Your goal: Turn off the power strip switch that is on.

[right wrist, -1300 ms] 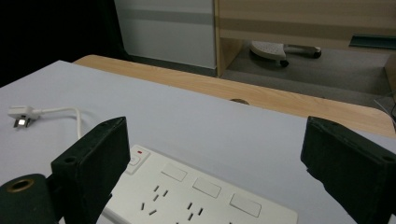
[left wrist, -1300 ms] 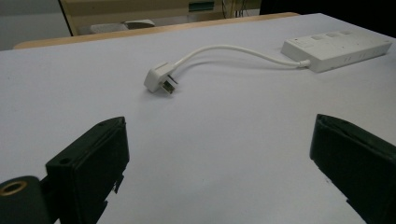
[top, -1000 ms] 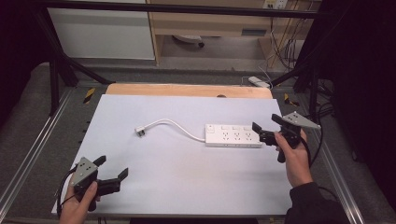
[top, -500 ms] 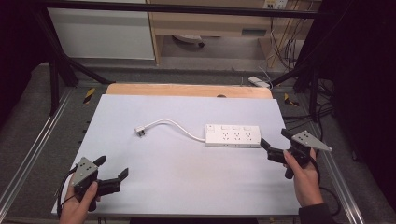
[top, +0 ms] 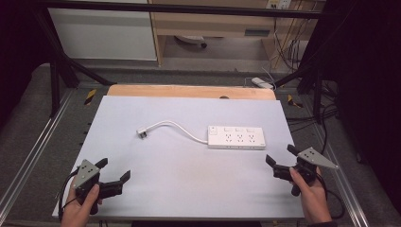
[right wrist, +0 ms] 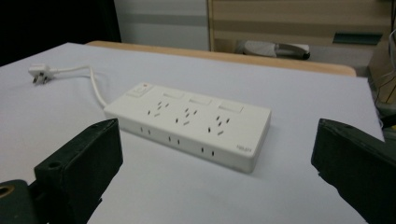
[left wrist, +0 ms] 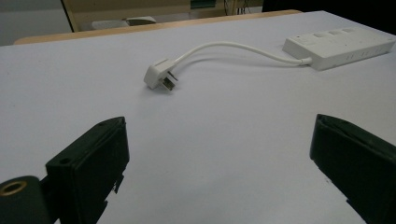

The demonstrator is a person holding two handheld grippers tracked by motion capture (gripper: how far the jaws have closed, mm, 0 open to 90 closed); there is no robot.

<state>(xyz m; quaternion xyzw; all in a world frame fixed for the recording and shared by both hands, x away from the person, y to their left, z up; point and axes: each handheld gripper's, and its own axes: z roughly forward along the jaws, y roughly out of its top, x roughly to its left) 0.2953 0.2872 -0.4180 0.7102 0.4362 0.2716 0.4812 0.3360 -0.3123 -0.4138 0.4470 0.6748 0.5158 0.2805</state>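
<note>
Your right tool (top: 280,159) has just been opening, now wide and empty, near the power strip (top: 236,137) mid-bench (top: 179,189). Left tool (top: 115,171) is wide, empty. Plug (top: 142,133) prongs are hard to make out.

One power strip (top: 236,137) lies on the one white table (top: 189,189). It has three socket groups in a row, each with its own switch, three switches in all, and one further button at the cable end. One cable (top: 175,126) leaves it, ending in one plug (top: 142,133). Two grippers are in view, a left gripper (top: 113,176) and a right gripper (top: 280,157), each with two black jaws and each held by one hand.
</note>
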